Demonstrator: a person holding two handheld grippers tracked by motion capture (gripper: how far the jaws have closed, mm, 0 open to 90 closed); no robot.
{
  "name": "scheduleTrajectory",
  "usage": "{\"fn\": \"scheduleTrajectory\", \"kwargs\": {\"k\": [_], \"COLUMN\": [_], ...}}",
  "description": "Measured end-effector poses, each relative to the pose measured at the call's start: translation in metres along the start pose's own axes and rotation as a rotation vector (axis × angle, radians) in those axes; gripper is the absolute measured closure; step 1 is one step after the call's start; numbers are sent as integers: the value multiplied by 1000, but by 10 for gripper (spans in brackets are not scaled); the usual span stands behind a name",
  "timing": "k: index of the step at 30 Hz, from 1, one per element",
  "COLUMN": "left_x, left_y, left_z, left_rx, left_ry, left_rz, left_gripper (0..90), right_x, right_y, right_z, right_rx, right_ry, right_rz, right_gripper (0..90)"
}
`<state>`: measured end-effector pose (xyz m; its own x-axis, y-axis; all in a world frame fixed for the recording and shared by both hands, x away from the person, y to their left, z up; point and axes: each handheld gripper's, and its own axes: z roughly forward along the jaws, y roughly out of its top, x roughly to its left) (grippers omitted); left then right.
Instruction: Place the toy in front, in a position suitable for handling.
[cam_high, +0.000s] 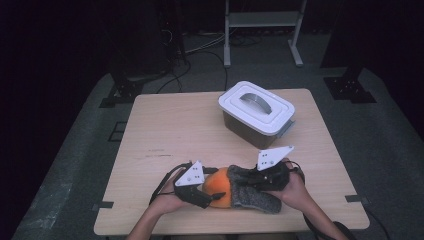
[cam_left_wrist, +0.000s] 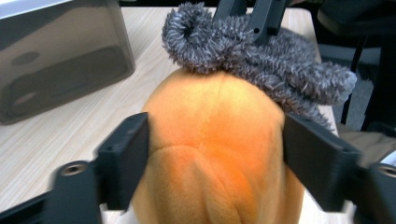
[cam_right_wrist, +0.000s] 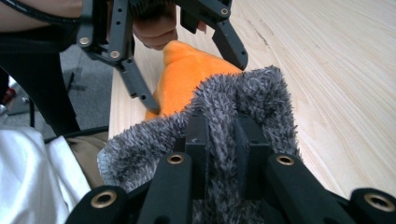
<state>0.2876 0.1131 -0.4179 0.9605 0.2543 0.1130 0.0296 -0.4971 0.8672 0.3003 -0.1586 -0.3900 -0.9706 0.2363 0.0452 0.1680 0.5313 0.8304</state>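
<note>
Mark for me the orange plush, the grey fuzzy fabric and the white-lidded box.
orange plush (cam_left_wrist: 215, 135), left gripper view, middle of its rounded body.
grey fuzzy fabric (cam_right_wrist: 261, 93), right gripper view, raised fold above the tool.
white-lidded box (cam_high: 256, 106), high view, on the lid.

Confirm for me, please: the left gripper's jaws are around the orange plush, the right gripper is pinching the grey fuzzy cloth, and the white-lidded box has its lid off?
Not quite: the lid is on the box, as the high view shows. The rest holds.
</note>
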Motion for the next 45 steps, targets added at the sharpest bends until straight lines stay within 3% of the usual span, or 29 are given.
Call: {"fn": "scheduleTrajectory", "kwargs": {"k": [3, 7, 15, 20, 23, 27, 38, 45], "left_x": [2, 6, 16, 16, 16, 16, 23, 25], "left_y": [-3, -8, -20, -19, -17, -17, -26, -31], "left_z": [-2, -4, -14, -13, -12, -11, -15, -21], "left_rx": [0, 1, 8, 7, 9, 16, 11, 16], "left_ry": [0, 2, -9, -26, -31, -19, -17, -20], "left_rz": [-16, -28, -72, -84, -106, -85, -121, -128], "left_gripper": [369, 406, 412, 392, 312, 367, 411, 407], "right_x": [-2, -9, -20, -11, -7, -7, -28, -32], "right_y": [-2, -7, -19, -9, -6, -6, -25, -30], "right_z": [0, -1, -4, -2, 2, 2, 1, 1], "right_rx": [-9, -3, 16, -9, -7, -7, 21, 75], "right_ry": [1, -4, -13, -17, -18, -20, -7, -42], "right_rz": [8, 31, 77, 38, 23, 24, 117, 123], "right_gripper": [770, 770, 770, 770, 770, 770, 770, 770]}}
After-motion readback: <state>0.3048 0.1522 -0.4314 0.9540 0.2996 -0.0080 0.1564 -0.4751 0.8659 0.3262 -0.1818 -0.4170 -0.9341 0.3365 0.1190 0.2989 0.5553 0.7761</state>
